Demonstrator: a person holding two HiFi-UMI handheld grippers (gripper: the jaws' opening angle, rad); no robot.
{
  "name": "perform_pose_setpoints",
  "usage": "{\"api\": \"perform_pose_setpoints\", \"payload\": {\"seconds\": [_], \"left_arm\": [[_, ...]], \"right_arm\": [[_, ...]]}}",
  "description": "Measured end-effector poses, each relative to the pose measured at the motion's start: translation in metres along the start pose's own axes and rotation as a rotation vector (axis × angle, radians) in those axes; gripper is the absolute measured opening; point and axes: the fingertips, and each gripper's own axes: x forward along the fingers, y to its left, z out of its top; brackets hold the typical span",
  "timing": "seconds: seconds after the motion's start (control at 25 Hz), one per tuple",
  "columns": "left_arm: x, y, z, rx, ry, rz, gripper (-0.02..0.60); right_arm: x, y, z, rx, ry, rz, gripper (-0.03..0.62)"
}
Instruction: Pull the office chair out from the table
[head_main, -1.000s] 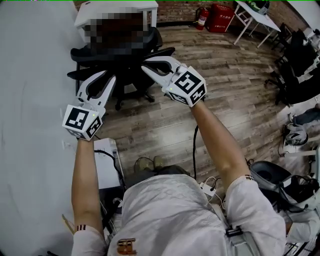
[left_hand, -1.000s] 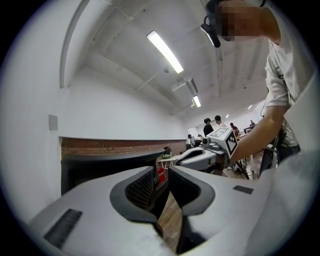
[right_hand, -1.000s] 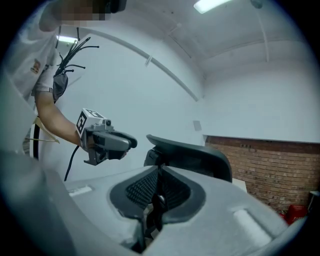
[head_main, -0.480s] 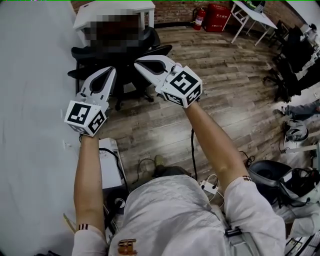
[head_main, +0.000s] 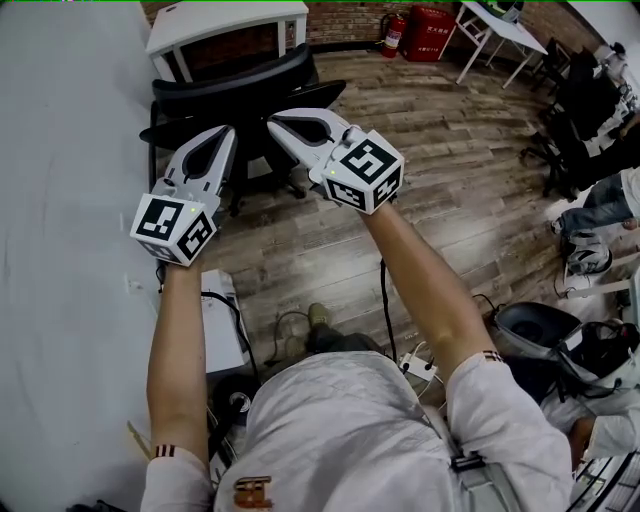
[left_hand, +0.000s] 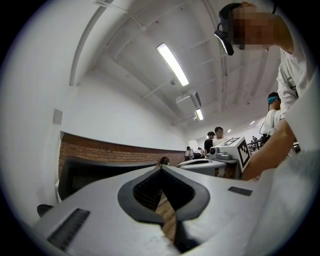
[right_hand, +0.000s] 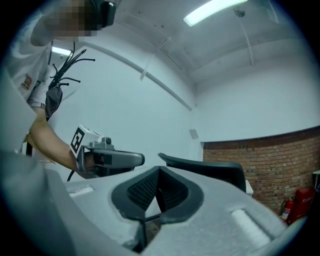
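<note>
The black office chair (head_main: 236, 84) stands with its mesh backrest toward me, tucked at the white table (head_main: 228, 16) by the brick wall. Both grippers hover just short of the backrest, side by side, touching nothing. My left gripper (head_main: 222, 133) is shut and empty; its view shows the closed tips (left_hand: 161, 168) with the backrest (left_hand: 90, 172) beyond on the left. My right gripper (head_main: 274, 122) is also shut and empty; its view shows the tips (right_hand: 159, 169) meeting below the backrest's top edge (right_hand: 210, 170). Each gripper view shows the other gripper alongside.
A grey wall (head_main: 60, 200) runs along the left. A white computer case (head_main: 218, 335) and cables lie on the wood floor near my feet. A fire extinguisher (head_main: 391, 35), red box (head_main: 430, 22), another white table (head_main: 500, 25) and dark chairs (head_main: 590, 110) stand at the back right.
Both grippers' jaws have closed with nothing between them. Both hands have risen a little and drawn closer to the chair's backrest.
</note>
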Motion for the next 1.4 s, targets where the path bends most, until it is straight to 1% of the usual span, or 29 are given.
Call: {"api": "perform_pose_setpoints", "payload": {"seconds": [0.32, 0.64, 0.92, 1.4], "left_arm": [[-0.008, -0.006, -0.004, -0.002, -0.011, -0.024, 0.0], [-0.012, -0.015, -0.004, -0.002, -0.015, -0.037, 0.0], [-0.015, -0.024, -0.001, -0.011, -0.009, -0.034, 0.0], [-0.013, -0.02, -0.004, -0.012, -0.012, -0.036, 0.0]], "right_arm": [[0.0, 0.017, 0.0, -0.024, 0.015, -0.003, 0.002], [-0.007, 0.025, -0.004, -0.019, 0.018, -0.004, 0.001], [-0.014, 0.027, -0.001, -0.022, 0.012, -0.006, 0.0], [-0.012, 0.024, -0.002, -0.032, 0.018, 0.001, 0.0]]}}
